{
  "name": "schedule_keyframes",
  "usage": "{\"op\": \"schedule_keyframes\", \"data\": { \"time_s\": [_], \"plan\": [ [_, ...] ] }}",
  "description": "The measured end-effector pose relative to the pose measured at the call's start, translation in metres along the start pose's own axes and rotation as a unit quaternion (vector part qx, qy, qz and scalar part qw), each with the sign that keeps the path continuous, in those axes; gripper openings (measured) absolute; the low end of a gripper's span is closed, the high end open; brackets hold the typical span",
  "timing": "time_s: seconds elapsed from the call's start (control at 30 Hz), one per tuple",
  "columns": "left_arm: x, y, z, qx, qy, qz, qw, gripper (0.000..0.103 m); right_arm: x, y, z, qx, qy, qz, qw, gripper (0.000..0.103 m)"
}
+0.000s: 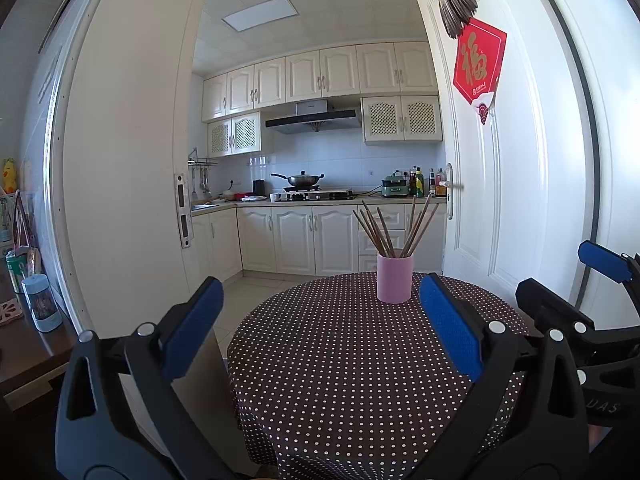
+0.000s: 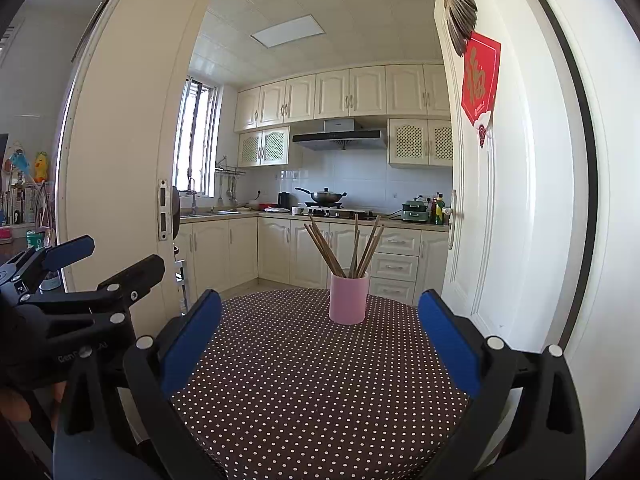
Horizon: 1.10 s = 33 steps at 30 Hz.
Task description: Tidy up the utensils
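A pink cup [image 1: 394,278] stands upright at the far side of a round table with a brown polka-dot cloth [image 1: 340,364]. Several wooden chopsticks [image 1: 384,230] stand in it, fanned out. In the right wrist view the cup [image 2: 348,299] and chopsticks [image 2: 344,250] sit ahead at the table's far edge [image 2: 320,380]. My left gripper [image 1: 320,328] is open and empty, held well short of the cup. My right gripper [image 2: 320,336] is open and empty too. Each gripper shows at the edge of the other's view: the right one [image 1: 568,276], the left one [image 2: 108,258].
A white door [image 1: 500,168] stands open at the right, close to the table. A door frame [image 1: 128,184] is at the left. A wooden side table [image 1: 28,344] with jars is at the far left. A kitchen with counter and stove [image 1: 304,194] lies beyond.
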<state>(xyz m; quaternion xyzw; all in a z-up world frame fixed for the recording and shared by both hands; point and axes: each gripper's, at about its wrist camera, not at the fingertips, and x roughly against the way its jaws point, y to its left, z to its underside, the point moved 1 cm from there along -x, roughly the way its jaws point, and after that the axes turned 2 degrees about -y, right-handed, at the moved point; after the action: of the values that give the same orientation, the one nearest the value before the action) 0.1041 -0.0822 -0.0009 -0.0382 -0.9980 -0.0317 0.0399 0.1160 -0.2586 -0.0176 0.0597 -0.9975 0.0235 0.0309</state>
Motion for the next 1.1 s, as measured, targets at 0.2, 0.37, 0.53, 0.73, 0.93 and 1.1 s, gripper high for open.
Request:
{"op": "schedule_keyframes", "data": {
  "time_s": [0.2, 0.37, 0.53, 0.73, 0.93, 1.1],
  "plan": [
    [-0.0028, -0.0021, 0.0003, 0.000, 0.000, -0.003, 1.0000, 0.096, 0.0003, 0.0003, 0.0005, -0.002, 0.001, -0.001, 1.000, 0.095],
    [-0.0033, -0.0027, 0.0002, 0.000, 0.001, -0.004, 1.0000, 0.096, 0.0006, 0.0004, 0.0010, -0.002, 0.002, 0.000, 1.000, 0.095],
    [-0.0052, -0.0041, 0.0006, 0.000, 0.002, -0.006, 1.0000, 0.096, -0.0001, 0.0005, 0.0017, -0.003, 0.003, -0.002, 1.000, 0.095],
    [-0.0060, -0.0055, 0.0032, -0.001, 0.005, -0.008, 0.9999, 0.096, -0.0010, 0.0016, 0.0031, -0.005, 0.006, -0.003, 1.000, 0.095],
    [-0.0062, -0.0058, 0.0030, -0.001, 0.006, -0.010, 0.9999, 0.096, -0.0026, 0.0014, 0.0029, -0.009, 0.008, -0.003, 1.000, 0.095],
    [-0.0093, -0.0078, 0.0025, -0.001, 0.010, -0.009, 0.9999, 0.096, -0.0036, 0.0018, 0.0050, -0.010, 0.010, -0.003, 1.000, 0.095]
  ]
}}
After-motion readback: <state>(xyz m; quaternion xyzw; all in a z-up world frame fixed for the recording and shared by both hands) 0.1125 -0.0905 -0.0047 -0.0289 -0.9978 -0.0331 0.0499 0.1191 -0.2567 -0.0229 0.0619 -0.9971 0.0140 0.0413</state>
